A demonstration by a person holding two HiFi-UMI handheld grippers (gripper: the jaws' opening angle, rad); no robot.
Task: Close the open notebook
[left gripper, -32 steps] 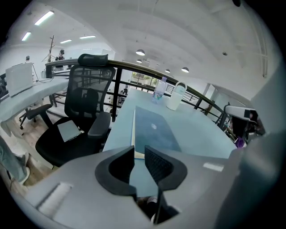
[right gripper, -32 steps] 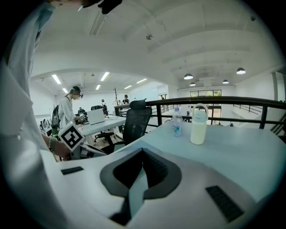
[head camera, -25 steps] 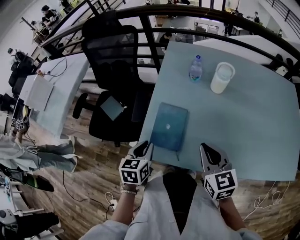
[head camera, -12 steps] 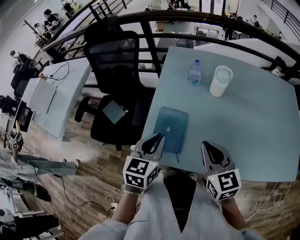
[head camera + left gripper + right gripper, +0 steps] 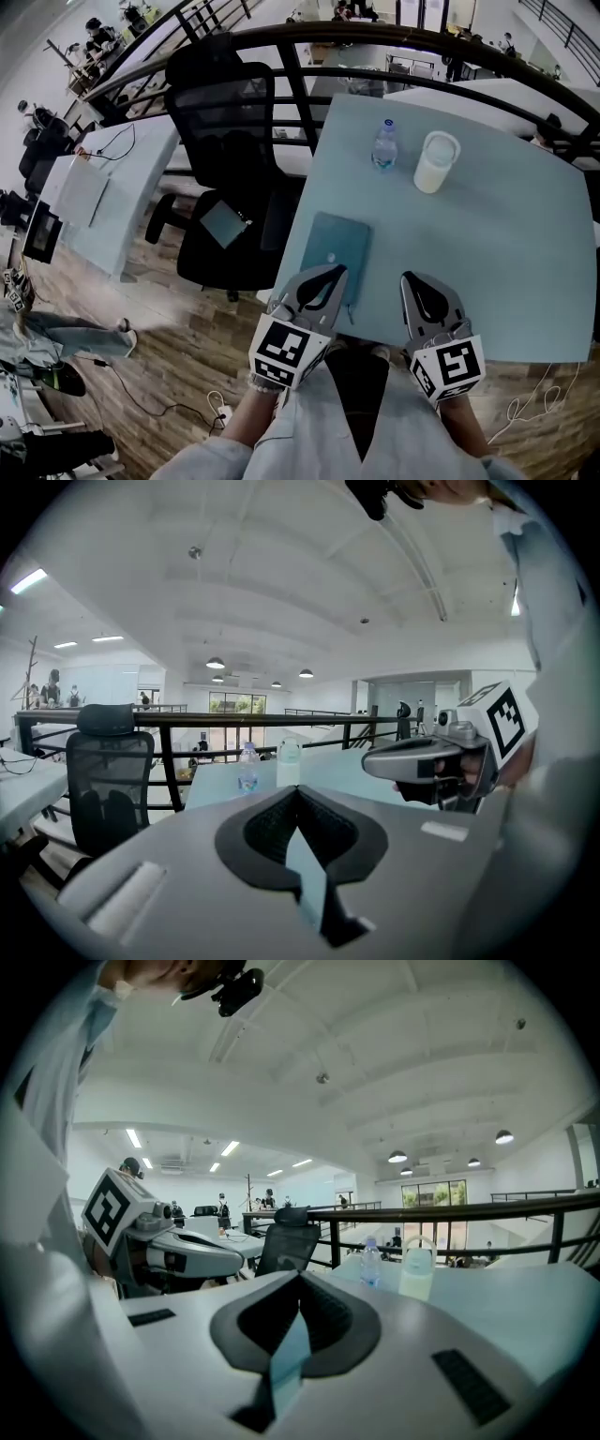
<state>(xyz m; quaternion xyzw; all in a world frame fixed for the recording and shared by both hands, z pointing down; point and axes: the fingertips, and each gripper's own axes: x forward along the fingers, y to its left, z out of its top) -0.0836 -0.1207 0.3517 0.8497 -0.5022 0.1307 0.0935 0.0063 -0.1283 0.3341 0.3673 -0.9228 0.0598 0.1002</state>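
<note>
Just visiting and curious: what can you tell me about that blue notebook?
The notebook is closed and lies flat near the front left edge of the pale table. Its cover looks dark teal, with a small light mark in the middle. Nothing rests on it; the left gripper, jaws just closed on nothing, shows over its near end, apparently not touching.

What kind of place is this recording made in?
Probably an open-plan office on an upper floor: pale work tables, a black office chair, and a dark railing beyond the tables.
</note>
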